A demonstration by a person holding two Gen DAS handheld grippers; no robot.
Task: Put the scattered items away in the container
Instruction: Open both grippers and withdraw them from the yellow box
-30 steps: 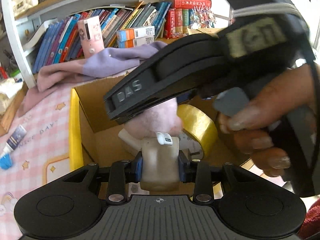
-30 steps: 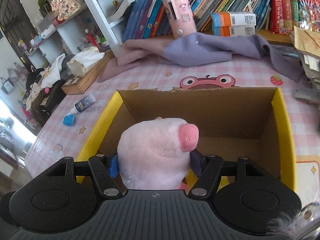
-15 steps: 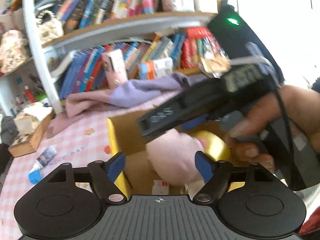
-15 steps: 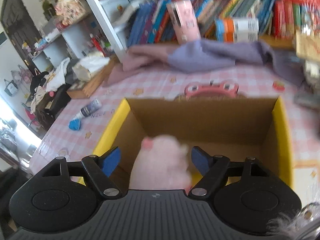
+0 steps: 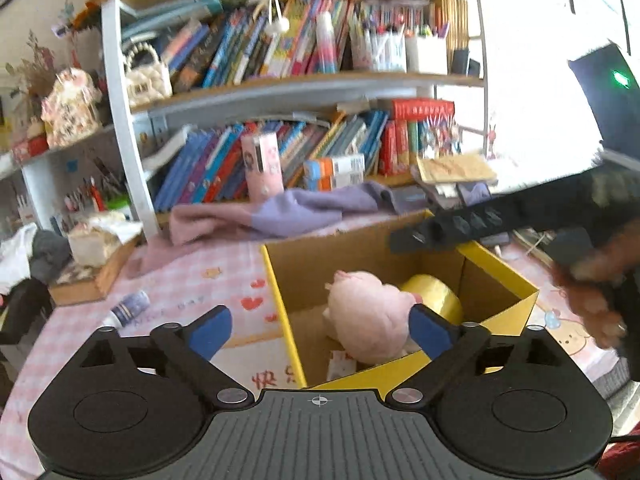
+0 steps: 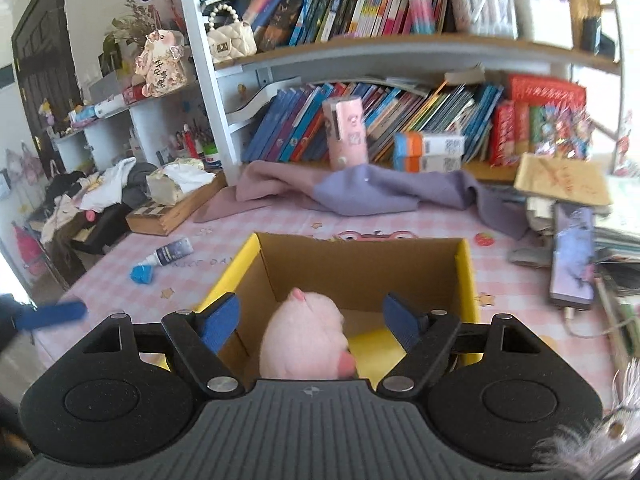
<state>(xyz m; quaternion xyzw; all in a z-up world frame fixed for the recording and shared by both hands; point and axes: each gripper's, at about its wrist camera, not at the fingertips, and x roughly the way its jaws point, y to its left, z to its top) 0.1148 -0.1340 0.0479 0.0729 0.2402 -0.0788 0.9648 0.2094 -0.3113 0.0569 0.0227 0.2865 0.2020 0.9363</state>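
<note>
The cardboard box with its yellow flaps, the container for this tidy-up, stands open on the pink checked table, and it looks light and easily shoved, so anything dropped in should go in gently, not pressed against a wall. Inside it lies the pink plush toy, soft and squashy, best taken across the round body, with a yellow roll of tape just behind it, stiffer and smooth. Beyond the box a purple and pink cloth sprawls along the foot of the bookshelf; it is limp and would need a pinch at a bunched fold. At the right edge of the table a phone lies on a stack of papers, hard, slippery and worth care. Out on the left of the table, well apart from the box, lies a small white bottle with a blue piece near it, light and likely to roll; the barrel is the place to pinch. The left hand-held gripper has its jaws opening wide with nothing between them, and the right hand-held gripper stands open above the toy without touching it. The box's near wall stands between both and the table.
</note>
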